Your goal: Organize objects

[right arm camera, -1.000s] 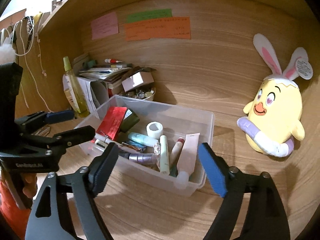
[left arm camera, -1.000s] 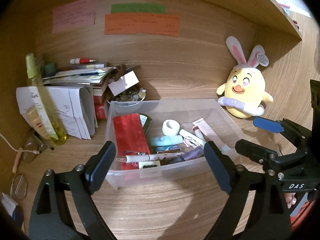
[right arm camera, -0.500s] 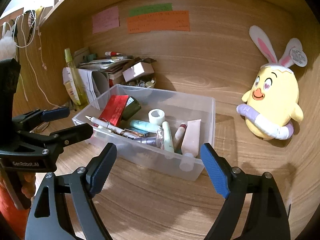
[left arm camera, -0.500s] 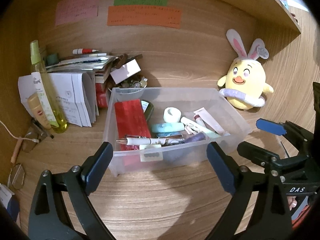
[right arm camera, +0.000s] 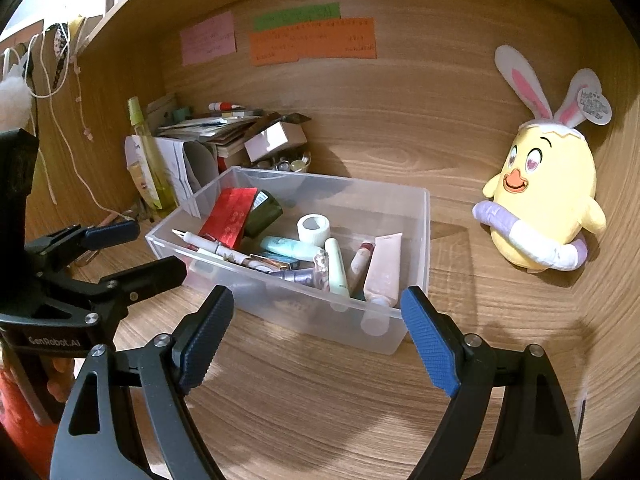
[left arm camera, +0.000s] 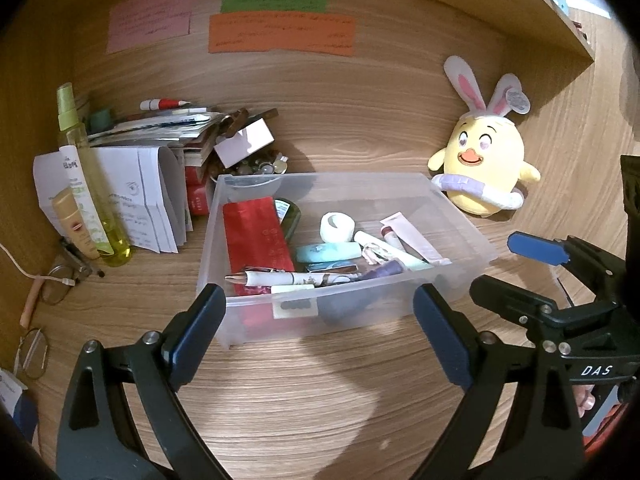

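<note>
So the bin (left arm camera: 344,208) sits centre frame in both views, on the wood desk (left arm camera: 320,392), with both grippers short of its near wall: left gripper (left arm camera: 316,336) spread wide and empty, right gripper (right arm camera: 316,338) likewise released, nothing between the pads. Bin is thin clear plastic, rectangular, smooth walls, probably light but flexy and slick; I'd pinch a wall just under the rim or at a corner, where it should be stiffer, not mid-wall. Contents are loose and mixed: red foil pouch (left arm camera: 256,236) lower left of the bin, flat and crinkly, likely slippery; white tape roll (left arm camera: 334,224) mid-bin, soft ring, easy pinch across it; pen (left arm camera: 288,279) along the near wall, hard, thin, will roll, so take it mid-barrel; pink tube (right arm camera: 384,268) at the right end, squashy, grip near the cap; dark green bottle (left arm camera: 289,214) behind the pouch, rigid, looks like glass, so go gently. Plush chick (right arm camera: 540,200) right of frame, well apart from the bin, soft and light, grab anywhere. Paper stack (left arm camera: 132,196) and spray bottle (left arm camera: 86,184) upper left
</note>
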### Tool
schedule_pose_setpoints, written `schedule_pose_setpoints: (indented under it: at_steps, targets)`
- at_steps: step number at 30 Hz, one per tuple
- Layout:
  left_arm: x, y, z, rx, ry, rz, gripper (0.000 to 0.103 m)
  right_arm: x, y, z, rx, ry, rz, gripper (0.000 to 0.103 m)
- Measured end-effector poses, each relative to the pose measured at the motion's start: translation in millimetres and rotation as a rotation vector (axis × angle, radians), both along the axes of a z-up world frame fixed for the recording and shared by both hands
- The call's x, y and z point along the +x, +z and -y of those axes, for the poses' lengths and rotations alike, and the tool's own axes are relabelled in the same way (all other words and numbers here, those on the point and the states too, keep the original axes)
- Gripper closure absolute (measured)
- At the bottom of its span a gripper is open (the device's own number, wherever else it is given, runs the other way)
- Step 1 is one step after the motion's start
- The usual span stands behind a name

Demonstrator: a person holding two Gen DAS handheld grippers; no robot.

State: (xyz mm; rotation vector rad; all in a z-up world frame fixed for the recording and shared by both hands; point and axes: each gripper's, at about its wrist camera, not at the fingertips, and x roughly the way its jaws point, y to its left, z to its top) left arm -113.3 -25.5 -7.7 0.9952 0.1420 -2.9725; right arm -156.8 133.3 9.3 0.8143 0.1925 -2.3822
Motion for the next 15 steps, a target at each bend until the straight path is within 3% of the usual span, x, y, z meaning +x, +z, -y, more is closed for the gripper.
schedule_pose_setpoints:
  at_steps: [15]
  targets:
    - [0.5, -0.2, -2.3, -0.008, 0.001, 0.003, 0.007, 2.4, 1.1, -2.0, 0.003, 0.007, 0.005, 0.019]
